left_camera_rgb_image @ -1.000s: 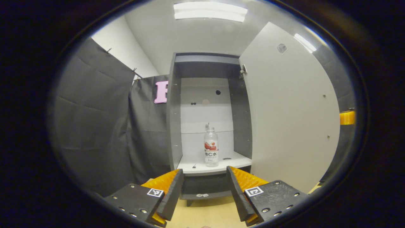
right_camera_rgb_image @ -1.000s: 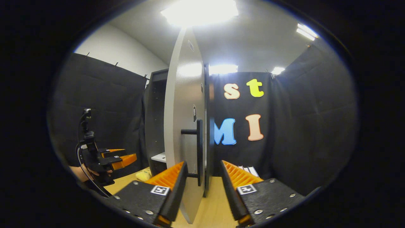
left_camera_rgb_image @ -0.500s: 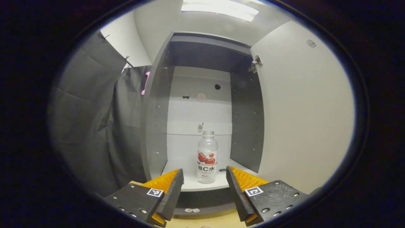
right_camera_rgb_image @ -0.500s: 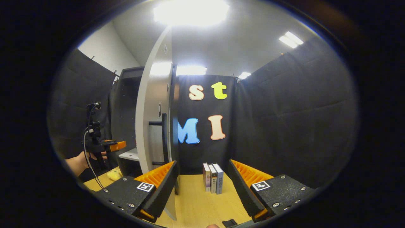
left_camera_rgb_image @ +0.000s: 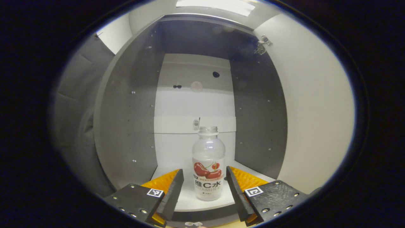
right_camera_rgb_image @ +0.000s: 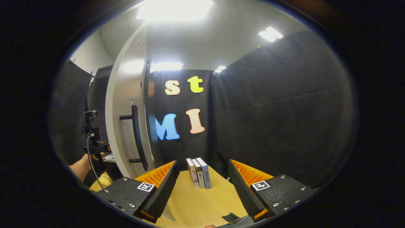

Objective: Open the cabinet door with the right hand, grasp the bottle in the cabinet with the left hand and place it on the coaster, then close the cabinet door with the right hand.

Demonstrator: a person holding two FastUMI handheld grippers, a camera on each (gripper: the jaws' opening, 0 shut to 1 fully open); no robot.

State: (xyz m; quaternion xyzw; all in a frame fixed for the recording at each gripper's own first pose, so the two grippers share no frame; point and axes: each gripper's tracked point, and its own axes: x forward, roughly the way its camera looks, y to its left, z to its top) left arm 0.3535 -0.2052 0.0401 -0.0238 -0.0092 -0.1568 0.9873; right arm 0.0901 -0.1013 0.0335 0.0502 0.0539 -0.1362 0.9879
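- Left gripper (left_camera_rgb_image: 202, 183) is spread wide at the mouth of the cabinet (left_camera_rgb_image: 126, 126); its orange fingers (left_camera_rgb_image: 164, 182) flank the bottle (left_camera_rgb_image: 208, 167) on either side with a gap each way — neither pad presses on it.
- The bottle stands upright near the front edge of the white shelf (left_camera_rgb_image: 186, 202), clear plastic with a red fruit label, cap on.
- The door (left_camera_rgb_image: 316, 110) is swung open on the right of the left gripper view, its hinge (left_camera_rgb_image: 262, 47) near the top corner.
- Right gripper (right_camera_rgb_image: 202, 180) is also spread apart and holds nothing; it hangs over the wooden table (right_camera_rgb_image: 196, 205), apart from the door.
- In the right gripper view the door (right_camera_rgb_image: 123, 104) shows nearly edge-on at left, its black bar handle (right_camera_rgb_image: 136, 136) facing the gripper.
- Three books (right_camera_rgb_image: 198, 172) stand upright on the table by the cloth wall, between the right gripper's fingers (right_camera_rgb_image: 158, 179) as seen from its camera — well beyond them.
- Far left in that view, a hand (right_camera_rgb_image: 83, 163) holds the left gripper (right_camera_rgb_image: 95, 147) up to the cabinet opening.
- A small dark object (right_camera_rgb_image: 230, 218) lies on the table by the bottom edge; what it is cannot be told.
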